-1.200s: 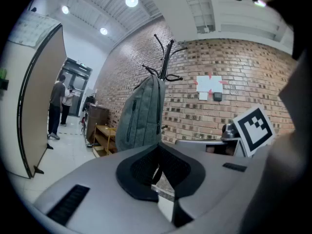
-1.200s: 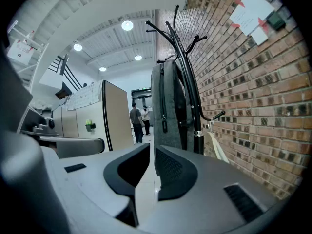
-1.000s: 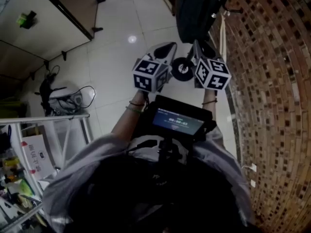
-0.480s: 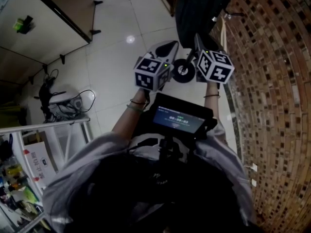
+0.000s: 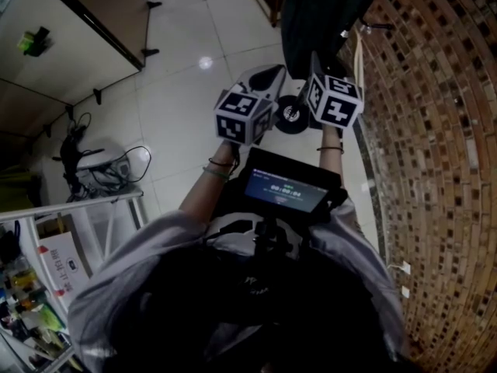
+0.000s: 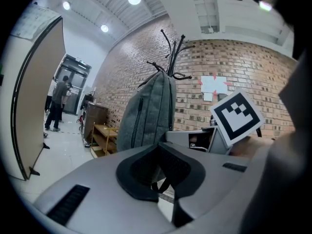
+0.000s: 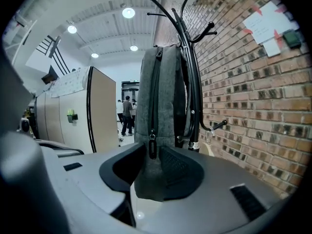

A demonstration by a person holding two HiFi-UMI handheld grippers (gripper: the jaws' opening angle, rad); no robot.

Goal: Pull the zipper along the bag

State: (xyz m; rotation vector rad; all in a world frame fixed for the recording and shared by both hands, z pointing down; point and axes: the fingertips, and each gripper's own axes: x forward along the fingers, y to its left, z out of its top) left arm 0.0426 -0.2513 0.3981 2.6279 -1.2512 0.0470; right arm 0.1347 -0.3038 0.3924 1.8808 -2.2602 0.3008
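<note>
1. Right gripper: jaws just opened, now spread; zipper pull between them, unpinched.
2. Left gripper: jaws spread, empty.
3. Bag: hangs on rack; pull probably needs pinching before any pulling.

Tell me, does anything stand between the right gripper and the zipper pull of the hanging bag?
Nothing visible does. The fingers of the right gripper have just been opening and stand apart, and the zipper pull hangs in line between them on the grey bag. The coat rack stands behind the bag.
</note>
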